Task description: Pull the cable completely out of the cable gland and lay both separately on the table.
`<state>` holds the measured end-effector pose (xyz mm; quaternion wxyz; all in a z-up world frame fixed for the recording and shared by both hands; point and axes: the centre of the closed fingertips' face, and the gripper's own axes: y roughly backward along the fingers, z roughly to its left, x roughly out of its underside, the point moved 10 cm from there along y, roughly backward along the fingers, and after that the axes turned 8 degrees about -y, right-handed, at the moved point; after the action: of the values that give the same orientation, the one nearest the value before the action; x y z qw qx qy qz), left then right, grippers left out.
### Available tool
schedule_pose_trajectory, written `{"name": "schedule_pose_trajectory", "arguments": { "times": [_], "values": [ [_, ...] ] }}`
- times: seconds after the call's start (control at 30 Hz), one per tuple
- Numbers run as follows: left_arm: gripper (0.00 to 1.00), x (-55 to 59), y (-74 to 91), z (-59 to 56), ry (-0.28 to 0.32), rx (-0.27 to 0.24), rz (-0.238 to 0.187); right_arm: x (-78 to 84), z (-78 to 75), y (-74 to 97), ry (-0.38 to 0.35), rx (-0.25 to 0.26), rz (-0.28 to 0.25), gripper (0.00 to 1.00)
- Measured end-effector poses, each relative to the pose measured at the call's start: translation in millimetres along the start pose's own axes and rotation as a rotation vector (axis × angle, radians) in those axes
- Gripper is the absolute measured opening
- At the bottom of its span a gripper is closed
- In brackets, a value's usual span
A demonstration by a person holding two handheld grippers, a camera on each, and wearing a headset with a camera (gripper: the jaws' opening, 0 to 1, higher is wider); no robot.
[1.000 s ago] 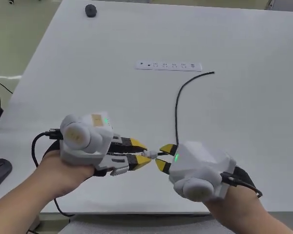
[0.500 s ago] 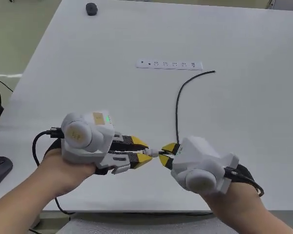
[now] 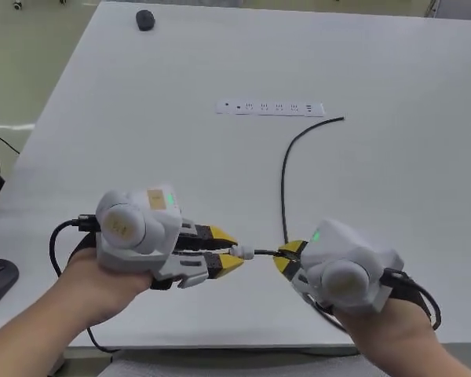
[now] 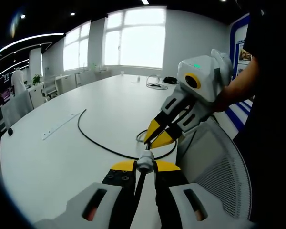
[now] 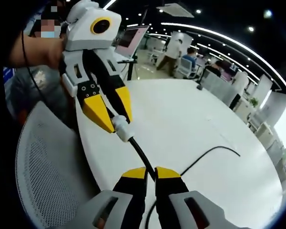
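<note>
My left gripper [image 3: 229, 260] is shut on the white cable gland [image 3: 237, 253], held above the table's near edge. The gland [image 4: 145, 161] sits between its yellow tips, and it shows again as the gland [image 5: 121, 128] in the right gripper view. A black cable [image 3: 283, 181] leaves the gland and runs to my right gripper [image 3: 289, 258], which is shut on it a short way from the gland. A stretch of cable [image 5: 142, 153] spans the gap between the two grippers. Beyond the right gripper the cable curves across the table to its free end [image 3: 341, 119].
A white power strip [image 3: 270, 107] lies across the middle of the white table [image 3: 141, 141]. A dark mouse [image 3: 144, 19] sits at the far left corner. A grey mesh chair [image 5: 47, 176] stands below the near table edge.
The right gripper has moved right and away from the left one. A short stretch of black cable now shows between the gland and the right gripper's tips.
</note>
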<state>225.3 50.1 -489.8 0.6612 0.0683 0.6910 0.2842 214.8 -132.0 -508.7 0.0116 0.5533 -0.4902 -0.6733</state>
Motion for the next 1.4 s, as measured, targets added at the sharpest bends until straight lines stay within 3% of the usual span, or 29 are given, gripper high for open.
{"name": "schedule_pose_trajectory", "arguments": {
  "times": [0.07,0.17,0.43,0.5,0.9,1.2,1.4],
  "values": [
    [0.15,0.0,0.0,0.3,-0.002,-0.002,-0.001,3.6,-1.6,-0.8,0.000,0.007,0.007,0.00],
    [0.15,-0.1,0.2,0.7,-0.005,-0.006,-0.001,9.7,-5.8,-1.0,-0.068,0.008,0.018,0.00],
    [0.15,0.2,-0.1,1.1,-0.003,-0.006,0.003,23.1,-14.2,-3.1,-0.162,0.010,0.045,0.00],
    [0.15,0.3,-0.3,1.1,-0.005,-0.006,0.004,26.9,-15.7,-3.3,-0.224,0.000,0.046,0.00],
    [0.15,0.5,-0.3,1.6,0.000,-0.011,0.003,46.2,-27.6,-10.5,-0.372,0.029,0.103,0.00],
    [0.15,1.6,0.9,2.6,0.002,-0.014,0.004,45.6,-26.6,-8.8,-0.354,0.029,0.091,0.01],
    [0.15,2.4,2.2,3.8,0.004,-0.015,0.005,40.4,-26.9,-2.0,-0.273,0.043,0.054,0.03]
  ]
}}
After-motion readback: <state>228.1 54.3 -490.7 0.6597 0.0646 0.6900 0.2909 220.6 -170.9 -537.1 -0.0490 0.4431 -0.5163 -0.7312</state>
